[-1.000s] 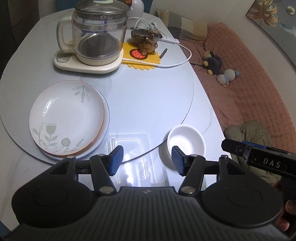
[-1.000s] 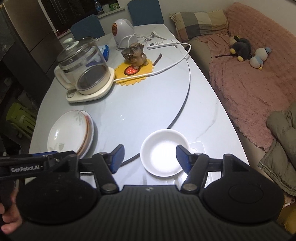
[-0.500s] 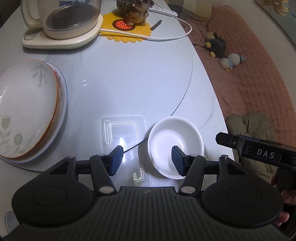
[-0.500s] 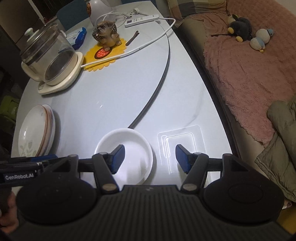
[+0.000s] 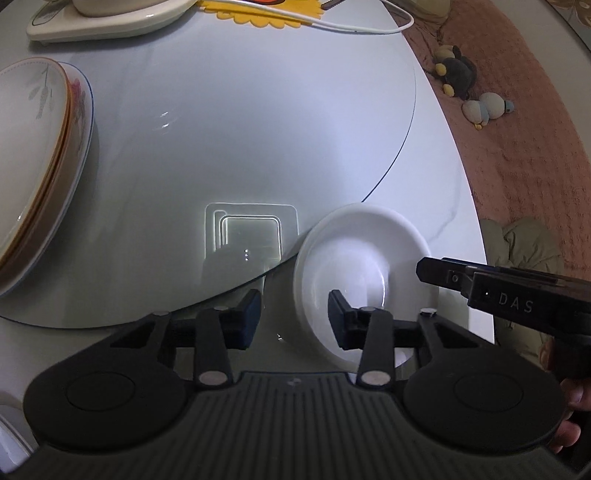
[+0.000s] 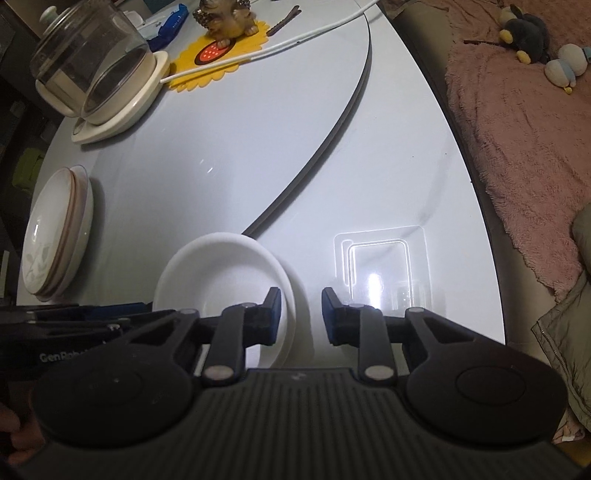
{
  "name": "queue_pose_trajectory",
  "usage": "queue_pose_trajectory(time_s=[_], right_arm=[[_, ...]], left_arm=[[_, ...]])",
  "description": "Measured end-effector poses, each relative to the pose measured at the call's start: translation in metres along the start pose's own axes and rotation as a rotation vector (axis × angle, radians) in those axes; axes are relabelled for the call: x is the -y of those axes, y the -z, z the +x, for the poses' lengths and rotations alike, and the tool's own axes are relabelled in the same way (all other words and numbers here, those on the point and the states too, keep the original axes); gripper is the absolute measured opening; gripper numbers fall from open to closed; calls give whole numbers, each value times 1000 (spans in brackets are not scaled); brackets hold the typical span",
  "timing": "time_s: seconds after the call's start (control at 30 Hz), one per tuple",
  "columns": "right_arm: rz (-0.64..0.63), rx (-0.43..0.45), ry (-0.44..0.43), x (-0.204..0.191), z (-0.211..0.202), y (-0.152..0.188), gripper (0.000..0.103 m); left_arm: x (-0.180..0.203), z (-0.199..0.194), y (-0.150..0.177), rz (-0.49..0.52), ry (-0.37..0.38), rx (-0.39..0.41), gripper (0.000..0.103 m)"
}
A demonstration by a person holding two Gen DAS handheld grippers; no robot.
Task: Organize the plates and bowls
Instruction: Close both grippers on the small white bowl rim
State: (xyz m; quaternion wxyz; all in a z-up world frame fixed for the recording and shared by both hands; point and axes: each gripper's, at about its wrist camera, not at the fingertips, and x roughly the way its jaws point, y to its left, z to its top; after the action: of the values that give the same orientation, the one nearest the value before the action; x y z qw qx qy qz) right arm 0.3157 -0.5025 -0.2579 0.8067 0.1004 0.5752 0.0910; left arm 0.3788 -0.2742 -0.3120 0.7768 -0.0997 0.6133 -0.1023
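On the table point(image 5: 258, 129), white bowl point(image 5: 354, 251) empty

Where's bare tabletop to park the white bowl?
Open: the turntable middle, between plate stack, kettle base and bowl; also the strip right of the bowl toward the table edge. Crowded: far end, with mat and cord.

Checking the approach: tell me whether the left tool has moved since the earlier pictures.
Yes. The left tool has dropped toward the white bowl; its jaws, which have just been closing, now straddle the rim.
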Motion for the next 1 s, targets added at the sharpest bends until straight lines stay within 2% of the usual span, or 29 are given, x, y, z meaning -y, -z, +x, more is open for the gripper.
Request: queue_pose_trajectory(time_s=[0.03,0.1,0.3,0.8,1.0], right_arm=[[-3,-3,-3,1,2,0,27],[0,-11,-9,3,7,0,27],[-12,-19,-46,6,11,0,19],[17,-26,-103,1,2,4,17],[39,-3,-121,-4,-15,5,17]], left_arm=[[0,3,1,-4,2,-3,40],[-2,8,2,-12,-2,-5,31],[-4,17,1,-25,5,-3,22],[3,10,0,-21,18,-4,20],[4,-13,1,-19,23,27,20]])
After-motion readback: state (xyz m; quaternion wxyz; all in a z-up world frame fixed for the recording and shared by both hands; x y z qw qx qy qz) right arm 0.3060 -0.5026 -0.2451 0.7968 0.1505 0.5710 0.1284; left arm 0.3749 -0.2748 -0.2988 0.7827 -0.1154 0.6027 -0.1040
